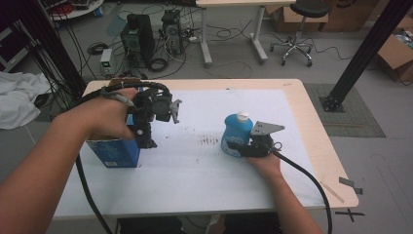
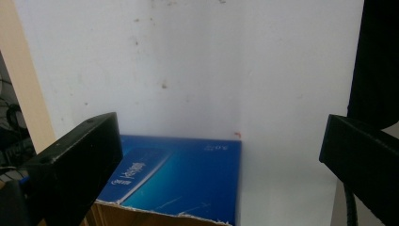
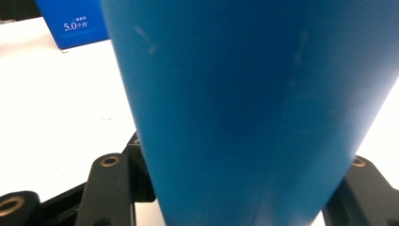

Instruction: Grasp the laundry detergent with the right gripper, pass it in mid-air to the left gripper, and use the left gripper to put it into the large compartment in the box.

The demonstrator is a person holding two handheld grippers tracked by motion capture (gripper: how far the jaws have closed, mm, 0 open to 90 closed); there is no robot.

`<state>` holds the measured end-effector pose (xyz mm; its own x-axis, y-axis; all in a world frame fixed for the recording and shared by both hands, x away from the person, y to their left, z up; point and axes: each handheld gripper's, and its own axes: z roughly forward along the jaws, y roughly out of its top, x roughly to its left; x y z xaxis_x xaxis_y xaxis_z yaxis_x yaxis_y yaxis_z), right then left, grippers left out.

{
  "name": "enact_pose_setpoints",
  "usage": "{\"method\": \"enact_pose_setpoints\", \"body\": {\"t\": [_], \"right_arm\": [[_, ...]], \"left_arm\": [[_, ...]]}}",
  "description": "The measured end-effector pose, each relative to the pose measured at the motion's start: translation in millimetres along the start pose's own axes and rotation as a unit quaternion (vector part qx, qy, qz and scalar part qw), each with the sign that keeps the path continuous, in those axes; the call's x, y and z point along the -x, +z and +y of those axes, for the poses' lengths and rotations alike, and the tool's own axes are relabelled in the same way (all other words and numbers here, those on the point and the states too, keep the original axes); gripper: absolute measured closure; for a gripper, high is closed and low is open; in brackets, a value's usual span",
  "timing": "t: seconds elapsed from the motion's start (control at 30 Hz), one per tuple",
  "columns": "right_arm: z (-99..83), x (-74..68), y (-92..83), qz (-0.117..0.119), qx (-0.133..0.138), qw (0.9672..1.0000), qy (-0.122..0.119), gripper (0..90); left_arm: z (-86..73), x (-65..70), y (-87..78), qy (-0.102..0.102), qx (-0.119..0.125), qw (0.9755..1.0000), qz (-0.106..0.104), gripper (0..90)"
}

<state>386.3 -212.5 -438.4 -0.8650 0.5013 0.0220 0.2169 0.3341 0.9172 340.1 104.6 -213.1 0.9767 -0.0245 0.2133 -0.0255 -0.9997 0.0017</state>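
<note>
A pale counter [image 1: 204,180] carried two things: one blue box [image 1: 114,152] toward its left edge and one blue bottle [image 1: 236,135] with a white cap, right of centre, well apart; the box stood open-topped, and the bottle stood upright, its long axis vertical; the right claw [image 1: 234,146] met the bottle from the person's side, low on its body, jaws clamped against its flanks, though the close view was too crowded to show the pads themselves; the left claw [image 1: 146,139] hovered just above the box's top right corner, jaws wide apart, holding nothing; the right hand was far nearer the bottle.
</note>
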Motion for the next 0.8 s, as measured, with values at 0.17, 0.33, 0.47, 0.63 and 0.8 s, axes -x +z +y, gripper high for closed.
{"method": "enact_pose_setpoints", "body": {"t": [0.17,0.33,0.47,0.63,0.8], "right_arm": [[2.3,0.8,-1.0,0.006,-0.009,0.9999,-0.001,44.0],[7.4,0.8,-8.2,0.019,-0.019,0.9996,-0.001,44.7],[18.2,-0.9,-20.3,0.033,-0.012,0.9993,-0.011,45.0],[34.4,-10.1,-35.5,0.052,-0.002,0.9982,-0.031,45.0],[48.2,-28.6,-40.9,0.076,0.002,0.9956,-0.056,45.0]], "left_arm": [[2.3,1.0,0.1,0.004,0.001,1.0000,-0.001,0.3],[3.2,1.5,-1.0,0.005,0.003,1.0000,-0.002,0.3],[5.3,1.4,-1.5,0.005,0.004,1.0000,-0.003,0.3],[11.0,2.1,-2.8,0.011,0.002,0.9999,-0.006,0.3],[19.1,2.9,-3.8,0.020,0.002,0.9998,-0.007,0.3]]}}
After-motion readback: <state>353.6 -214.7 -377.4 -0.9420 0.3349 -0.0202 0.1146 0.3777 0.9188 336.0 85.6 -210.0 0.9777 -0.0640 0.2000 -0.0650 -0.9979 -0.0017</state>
